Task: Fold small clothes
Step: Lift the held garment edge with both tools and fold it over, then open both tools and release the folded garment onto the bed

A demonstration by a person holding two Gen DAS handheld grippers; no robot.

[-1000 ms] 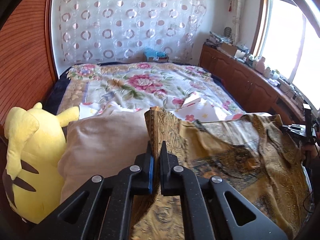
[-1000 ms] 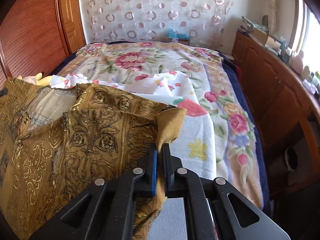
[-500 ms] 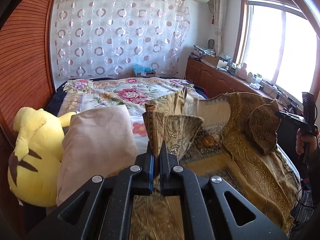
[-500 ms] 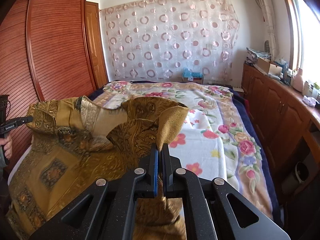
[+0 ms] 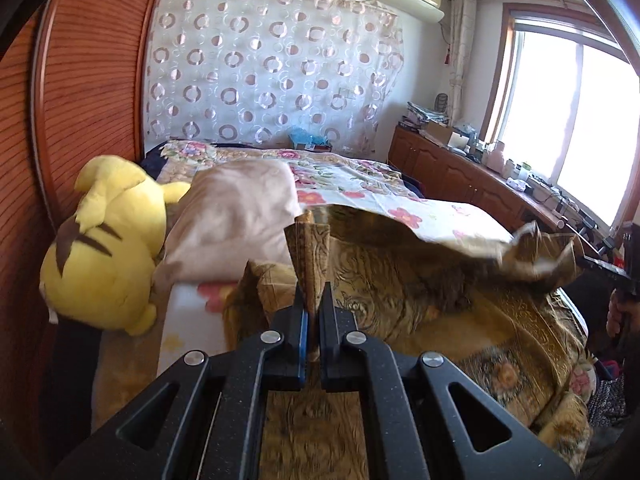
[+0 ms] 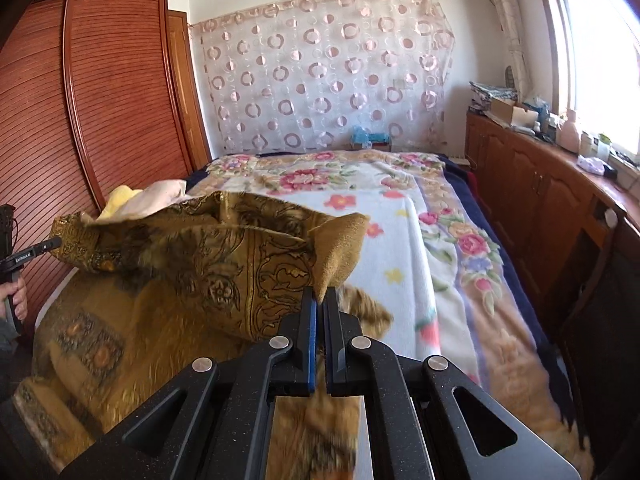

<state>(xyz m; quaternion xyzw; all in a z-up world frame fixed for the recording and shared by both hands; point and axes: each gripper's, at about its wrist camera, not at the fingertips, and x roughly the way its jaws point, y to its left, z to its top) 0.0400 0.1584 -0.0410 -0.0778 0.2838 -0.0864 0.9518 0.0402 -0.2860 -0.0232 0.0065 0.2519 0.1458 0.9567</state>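
A gold-brown patterned garment [image 5: 420, 280] is stretched in the air between my two grippers above the bed; its lower part lies on the near end of the bed. My left gripper [image 5: 313, 298] is shut on one top corner of it. My right gripper [image 6: 320, 300] is shut on the other top corner, which shows in the right wrist view [image 6: 224, 256]. Each gripper also appears at the edge of the other's view, the right one [image 5: 600, 268] and the left one [image 6: 36, 250]. The cloth is blurred with motion.
The bed [image 6: 400, 208] has a floral blanket. A yellow plush toy [image 5: 108, 248] and a beige pillow [image 5: 236, 216] lie at its left side by the wooden wardrobe [image 6: 100, 100]. A wooden cabinet [image 6: 540, 184] with clutter runs along the window side.
Both grippers lifted the garment off the bed, raised it high, then brought its top edge lower and forward. The cloth now hangs stretched between them, and both stayed shut.
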